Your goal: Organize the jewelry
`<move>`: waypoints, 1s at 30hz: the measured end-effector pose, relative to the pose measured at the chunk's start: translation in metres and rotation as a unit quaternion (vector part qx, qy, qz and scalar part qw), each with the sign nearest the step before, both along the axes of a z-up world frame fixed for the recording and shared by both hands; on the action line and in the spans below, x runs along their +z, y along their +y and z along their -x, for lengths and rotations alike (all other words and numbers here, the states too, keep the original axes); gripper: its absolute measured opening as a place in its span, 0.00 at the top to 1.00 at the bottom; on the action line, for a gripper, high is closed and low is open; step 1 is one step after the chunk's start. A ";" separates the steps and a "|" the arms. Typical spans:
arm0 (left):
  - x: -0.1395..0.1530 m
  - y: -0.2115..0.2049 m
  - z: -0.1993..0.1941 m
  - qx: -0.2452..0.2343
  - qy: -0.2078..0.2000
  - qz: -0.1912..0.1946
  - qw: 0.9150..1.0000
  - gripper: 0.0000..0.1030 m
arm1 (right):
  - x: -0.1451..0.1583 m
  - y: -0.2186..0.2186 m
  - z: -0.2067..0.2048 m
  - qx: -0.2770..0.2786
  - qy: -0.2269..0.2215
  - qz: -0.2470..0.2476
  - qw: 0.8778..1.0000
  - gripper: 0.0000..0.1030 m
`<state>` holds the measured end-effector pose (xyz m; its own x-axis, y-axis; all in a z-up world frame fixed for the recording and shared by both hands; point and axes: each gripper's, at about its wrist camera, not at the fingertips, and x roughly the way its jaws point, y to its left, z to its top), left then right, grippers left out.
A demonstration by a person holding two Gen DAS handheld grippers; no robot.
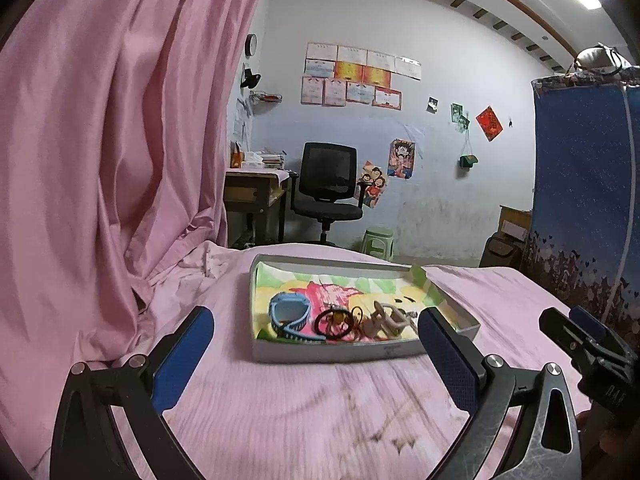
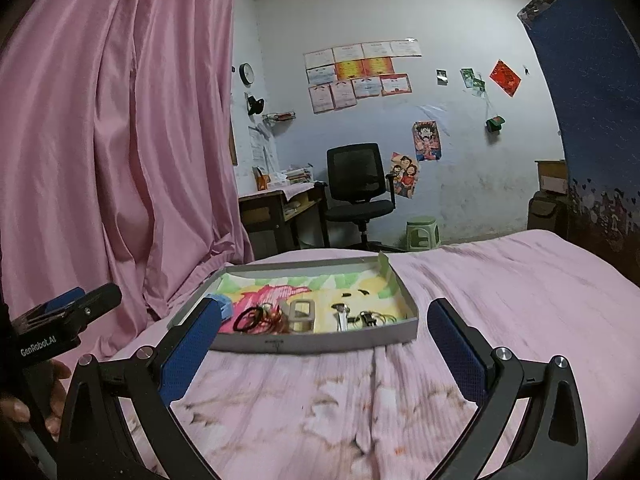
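A shallow grey cardboard tray [image 1: 340, 354] with a colourful lining sits on the pink bedsheet [image 1: 320, 408], holding a light-blue wristband [image 1: 289, 314] and black hair ties [image 1: 334, 322]. The left gripper [image 1: 316, 350] and the right gripper [image 2: 324, 344] hover before it, jaws wide apart, empty.

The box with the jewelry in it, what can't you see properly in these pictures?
- Blue watch: in the right wrist view, mostly hidden behind the right hand-held gripper's left finger.
- Small metal pieces at the shallow box's right end: too small and blurred to name; in the left wrist view, partly behind the left hand-held gripper's right finger.
- Tangle of hair ties: overlapping, count unclear.
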<state>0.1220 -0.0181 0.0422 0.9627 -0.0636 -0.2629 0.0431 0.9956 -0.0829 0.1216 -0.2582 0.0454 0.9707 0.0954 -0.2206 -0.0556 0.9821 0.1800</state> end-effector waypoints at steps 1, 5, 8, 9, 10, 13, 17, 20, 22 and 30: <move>-0.002 0.001 0.006 0.001 -0.001 -0.003 1.000 0.00 | -0.001 0.001 0.003 -0.001 0.001 0.000 1.000 0.01; -0.008 0.005 0.021 0.003 -0.003 -0.009 1.000 0.00 | -0.007 0.005 0.018 0.000 0.005 0.006 1.000 0.01; -0.012 0.007 0.031 0.004 -0.005 -0.012 1.000 0.00 | -0.012 0.007 0.026 0.004 0.011 0.009 1.000 0.01; -0.014 0.007 0.034 0.004 -0.006 -0.013 1.000 0.00 | -0.013 0.007 0.028 0.005 0.012 0.009 1.000 0.01; -0.015 0.008 0.037 0.005 -0.007 -0.014 1.000 0.00 | -0.015 0.008 0.030 0.005 0.014 0.009 1.000 0.01; -0.020 0.011 0.043 0.007 -0.008 -0.017 1.000 0.00 | -0.018 0.011 0.035 0.005 0.016 0.014 1.000 0.01; -0.025 0.014 0.048 0.009 -0.010 -0.020 1.000 0.00 | -0.022 0.014 0.040 0.005 0.012 0.022 1.000 0.01; -0.029 0.016 0.051 0.011 -0.009 -0.017 1.000 0.00 | -0.023 0.016 0.039 0.006 0.014 0.026 1.000 0.01; -0.033 0.017 0.053 0.014 -0.007 -0.013 1.000 0.00 | -0.024 0.017 0.039 0.006 0.016 0.027 0.999 0.01; -0.037 0.022 0.051 0.019 -0.001 -0.007 1.000 0.00 | -0.025 0.017 0.038 0.006 0.022 0.028 0.999 0.01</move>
